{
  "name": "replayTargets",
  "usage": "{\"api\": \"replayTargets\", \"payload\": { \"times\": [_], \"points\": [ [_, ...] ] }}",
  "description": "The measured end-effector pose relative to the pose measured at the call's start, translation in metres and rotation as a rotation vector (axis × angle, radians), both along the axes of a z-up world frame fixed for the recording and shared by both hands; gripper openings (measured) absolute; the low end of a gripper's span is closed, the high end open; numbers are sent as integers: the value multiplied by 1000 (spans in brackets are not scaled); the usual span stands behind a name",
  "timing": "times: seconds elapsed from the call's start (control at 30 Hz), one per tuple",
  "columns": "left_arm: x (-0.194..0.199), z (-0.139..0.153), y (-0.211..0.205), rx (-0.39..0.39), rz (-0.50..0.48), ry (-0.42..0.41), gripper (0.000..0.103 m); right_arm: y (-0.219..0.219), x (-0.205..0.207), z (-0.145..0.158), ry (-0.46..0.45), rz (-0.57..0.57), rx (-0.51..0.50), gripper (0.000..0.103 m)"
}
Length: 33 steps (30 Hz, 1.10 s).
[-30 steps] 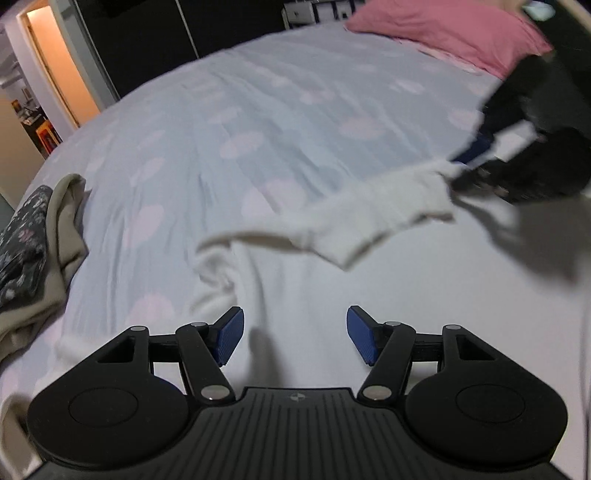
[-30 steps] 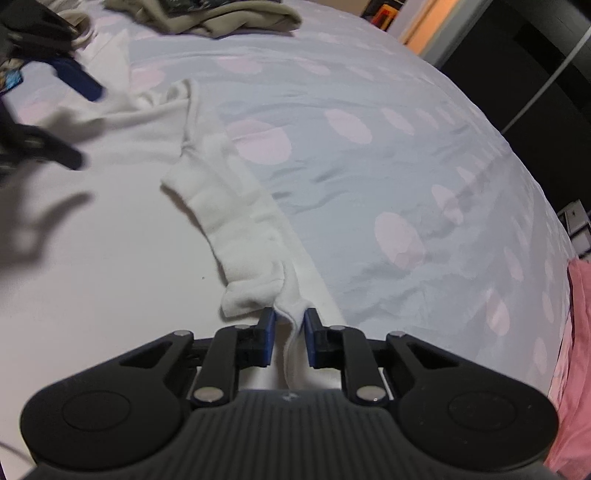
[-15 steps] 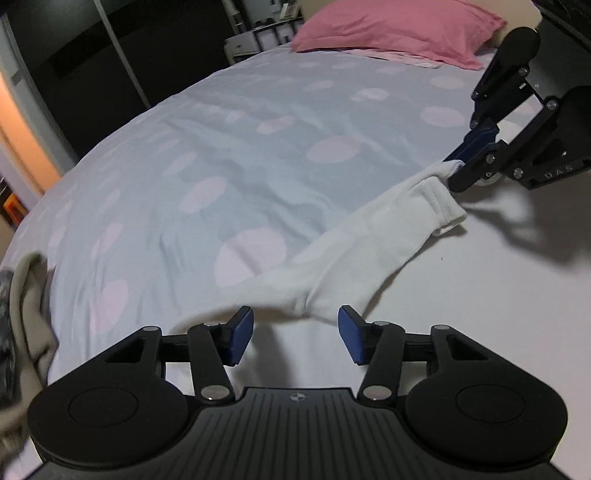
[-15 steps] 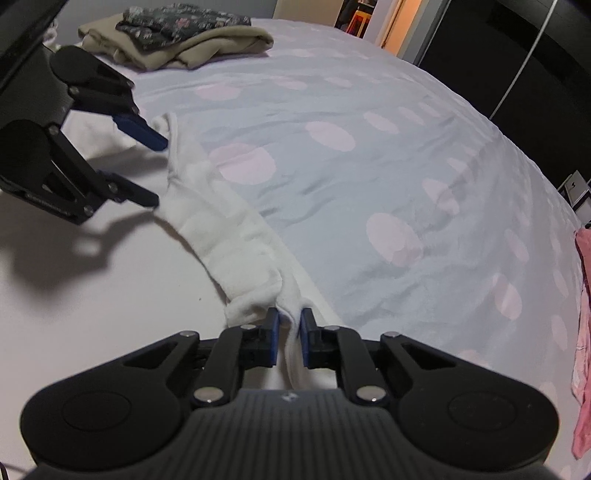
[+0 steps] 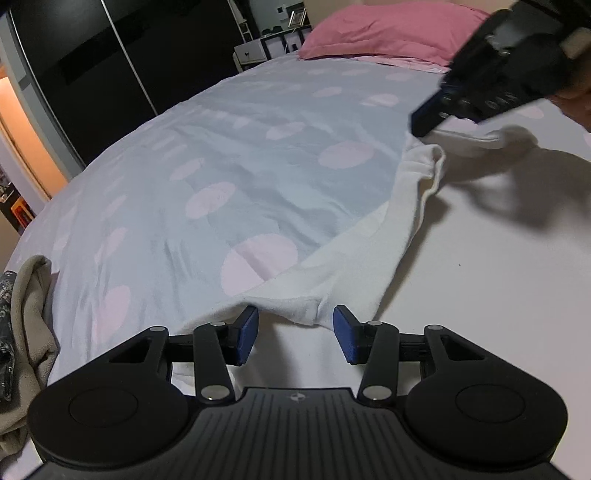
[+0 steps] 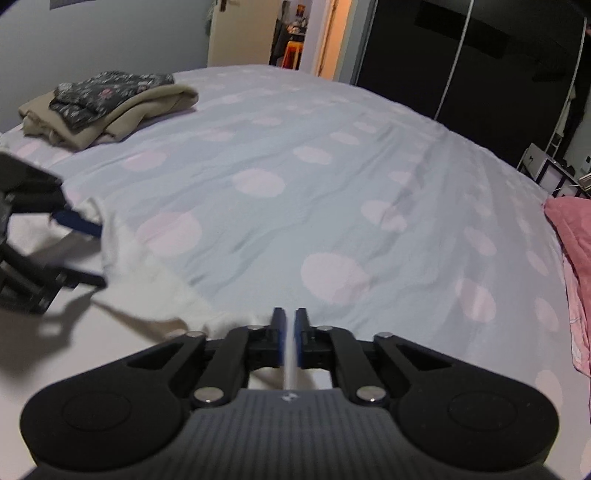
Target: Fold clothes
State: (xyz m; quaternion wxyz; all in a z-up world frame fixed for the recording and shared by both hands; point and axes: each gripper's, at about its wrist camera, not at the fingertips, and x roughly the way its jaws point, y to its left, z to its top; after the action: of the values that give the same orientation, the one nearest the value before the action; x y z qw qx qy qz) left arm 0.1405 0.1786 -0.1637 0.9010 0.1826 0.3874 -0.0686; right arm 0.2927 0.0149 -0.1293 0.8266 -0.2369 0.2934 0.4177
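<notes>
A white garment [image 5: 369,258] lies stretched across the bed between my two grippers. My left gripper [image 5: 295,328] is low at the garment's near corner. Its jaws are closing, with the fabric's edge between the blue pads [image 5: 246,334], which do not press on it. In the right wrist view my right gripper [image 6: 290,321] is shut on a thin fold of the white garment [image 6: 147,295]. From the left wrist view the right gripper [image 5: 424,123] holds the far end slightly raised. The left gripper [image 6: 101,254] shows at the left edge there.
The bed cover [image 5: 240,166] is pale blue with pink dots. A pile of beige and dark floral clothes [image 6: 107,99] sits at one end of the bed, and a pink pillow [image 5: 388,33] at the other. Black wardrobe doors [image 5: 92,66] stand beyond the bed.
The right gripper pinched fully onto the fabric and drew the bunched sleeve out straighter. The left gripper came down to the garment's near edge and its jaws narrowed around it.
</notes>
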Motion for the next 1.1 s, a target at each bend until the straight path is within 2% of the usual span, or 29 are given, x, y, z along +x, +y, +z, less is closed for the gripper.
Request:
{"api": "replayTargets", "payload": {
  "times": [0.1,0.13,0.17,0.23,0.33,0.47,0.57,0.7,0.8,0.83,0.87,0.9,0.97,1.03,1.1],
  "points": [
    [-2,3,3,-26,-16,6,43,3,3,4,12,37,12,7],
    [-4,4,3,-17,-35,11,43,3,1,6,20,65,6,15],
    [-6,4,2,-1,-62,16,43,2,-3,6,7,99,-12,37],
    [-11,4,-1,23,-128,22,43,-2,-12,8,-31,155,-42,55],
    [-18,2,-8,45,-215,23,43,-9,-16,6,-24,218,-75,54],
    [-17,-9,-21,68,-249,26,43,-7,-28,-2,13,302,-94,47],
    [-12,-14,-27,83,-238,17,44,3,-44,-12,-16,366,-131,42],
    [0,-12,-28,75,-199,28,43,20,-58,-27,-90,408,-227,41],
    [7,-12,-22,55,-164,49,30,24,-57,-36,-120,403,-300,41],
    [9,-12,-20,42,-151,51,26,25,-56,-39,-123,400,-319,38],
    [10,-11,-18,25,-140,51,24,25,-53,-38,-98,392,-316,22],
    [11,-10,-16,9,-131,51,19,24,-50,-38,-74,385,-312,16],
    [13,-5,-11,-31,-119,46,7,23,-45,-35,-64,360,-293,14],
    [16,1,-7,-56,-99,23,5,21,-37,-29,-60,325,-247,13],
    [22,7,-3,-50,-47,-31,3,20,-30,-21,-61,282,-187,13]
  ]
}}
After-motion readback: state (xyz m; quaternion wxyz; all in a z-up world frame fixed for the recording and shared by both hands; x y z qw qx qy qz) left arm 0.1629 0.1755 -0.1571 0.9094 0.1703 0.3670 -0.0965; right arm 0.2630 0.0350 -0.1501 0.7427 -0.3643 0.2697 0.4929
